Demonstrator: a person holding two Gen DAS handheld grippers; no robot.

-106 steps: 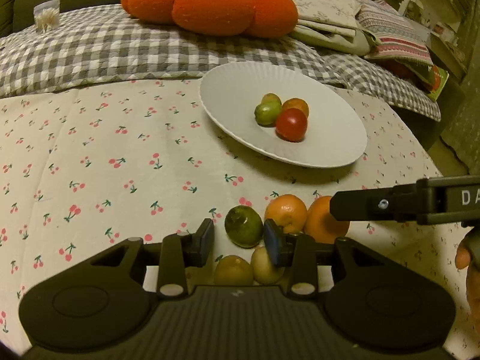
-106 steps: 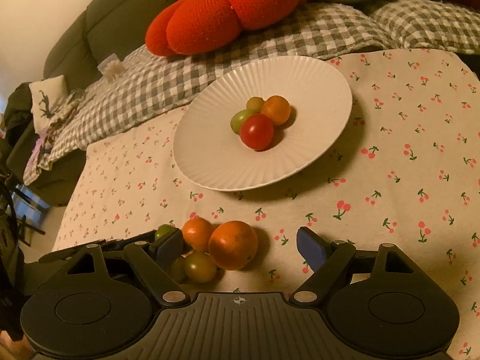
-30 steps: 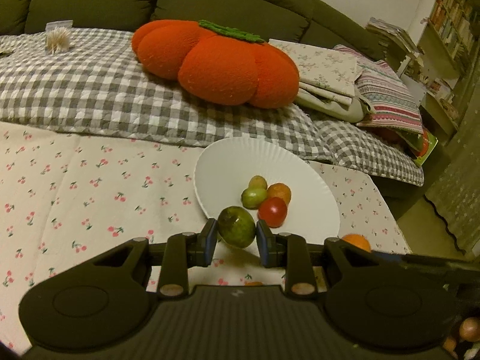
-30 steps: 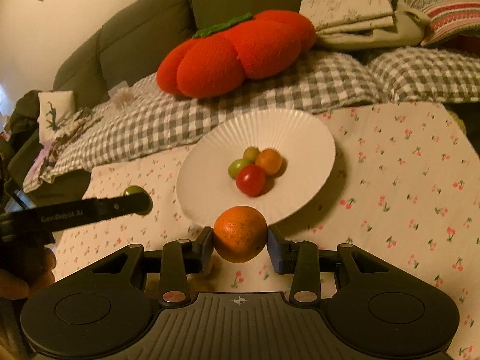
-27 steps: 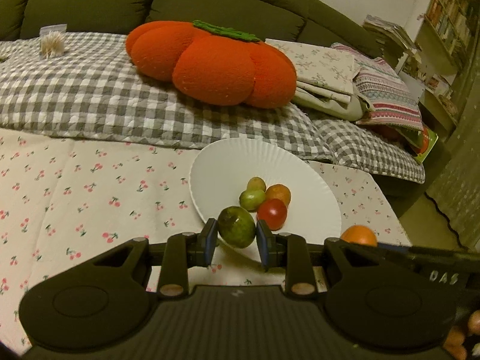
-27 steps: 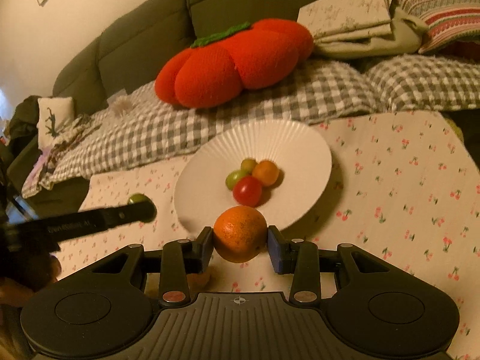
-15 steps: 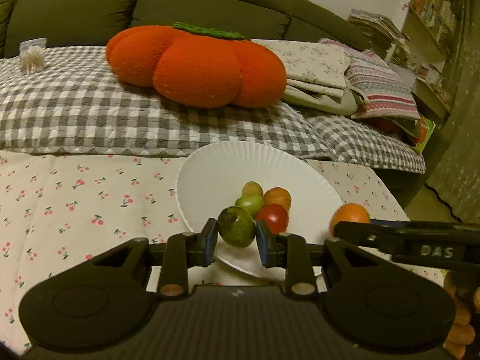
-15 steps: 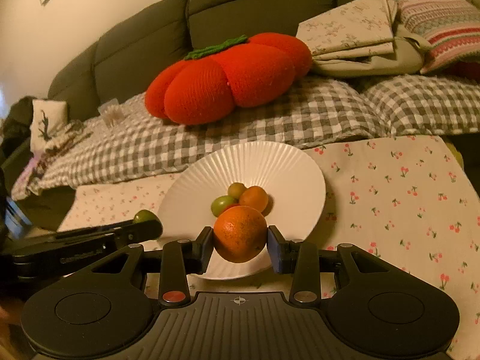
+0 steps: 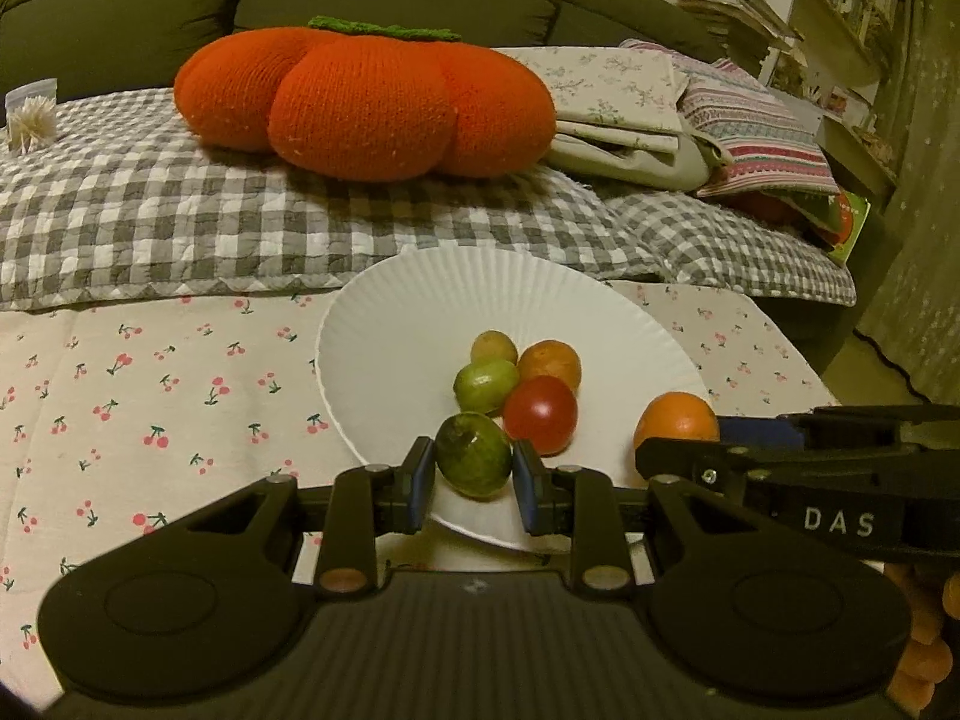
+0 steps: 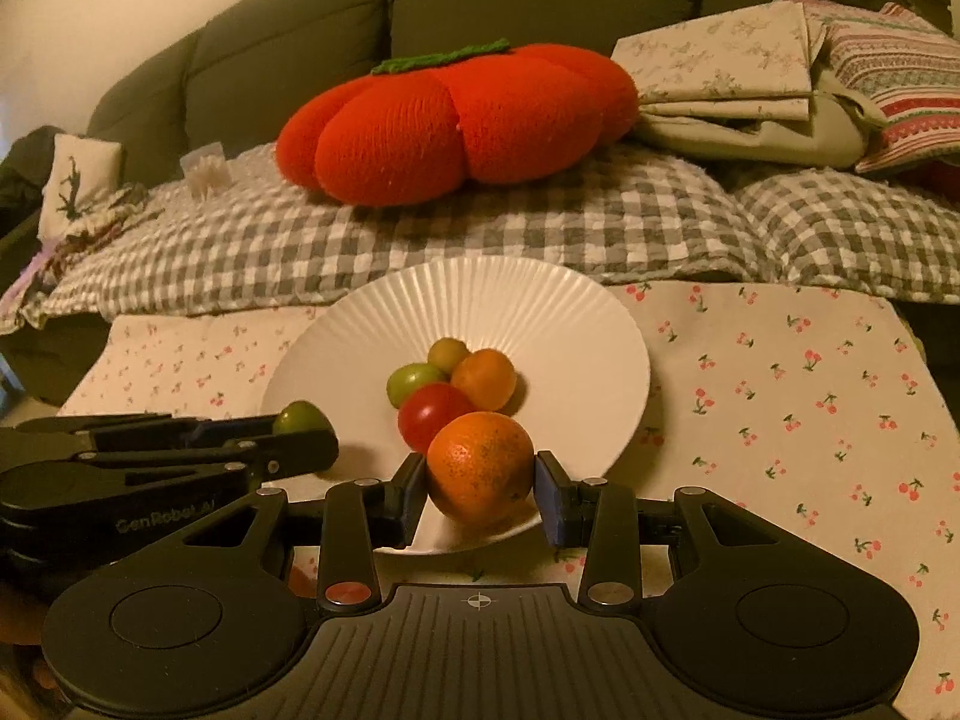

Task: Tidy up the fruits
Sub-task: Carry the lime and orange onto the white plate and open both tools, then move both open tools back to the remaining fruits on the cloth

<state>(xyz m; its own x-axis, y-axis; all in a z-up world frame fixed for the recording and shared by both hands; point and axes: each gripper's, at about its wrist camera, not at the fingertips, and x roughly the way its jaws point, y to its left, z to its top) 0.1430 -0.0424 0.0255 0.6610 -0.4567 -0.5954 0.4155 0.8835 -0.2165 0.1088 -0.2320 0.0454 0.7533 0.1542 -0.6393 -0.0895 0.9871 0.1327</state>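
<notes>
Both grippers are carrying fruit to the white plate [image 9: 384, 324]. L gripper [image 9: 474, 474] is clamping a green fruit [image 9: 474, 461] btwn its blue pads, hovering over the plate's near rim. R gripper [image 10: 480, 483] is clamping an orange [image 10: 481, 468], also over the near rim, just in front of the pile. Neither fruit is touching the plate yet, as far as I can tell.

Doing the step well, my read: lower each fruit to a bare patch of plate before opening the jaws, since round fruit dropped from height would prob roll. Set the green one on the open left side of the pile, orange on the near-right side, so they aren't knocking the red fruit [image 9: 540, 414]. Grippers are near each other, so keep them apart and release one at a time.

Looks: green fruit is dull, dark green w/ a small stem dimple, a bit oval. Orange is round, bright, w/ dark speckles on the skin. Pile on plate has 4 small fruits touching: red, light green [image 9: 485, 384], orange-coloured [image 9: 551, 363], yellowish [image 9: 493, 347]. Plate is ribbed and sitting on a cherry-print cloth [image 9: 150, 396].
</notes>
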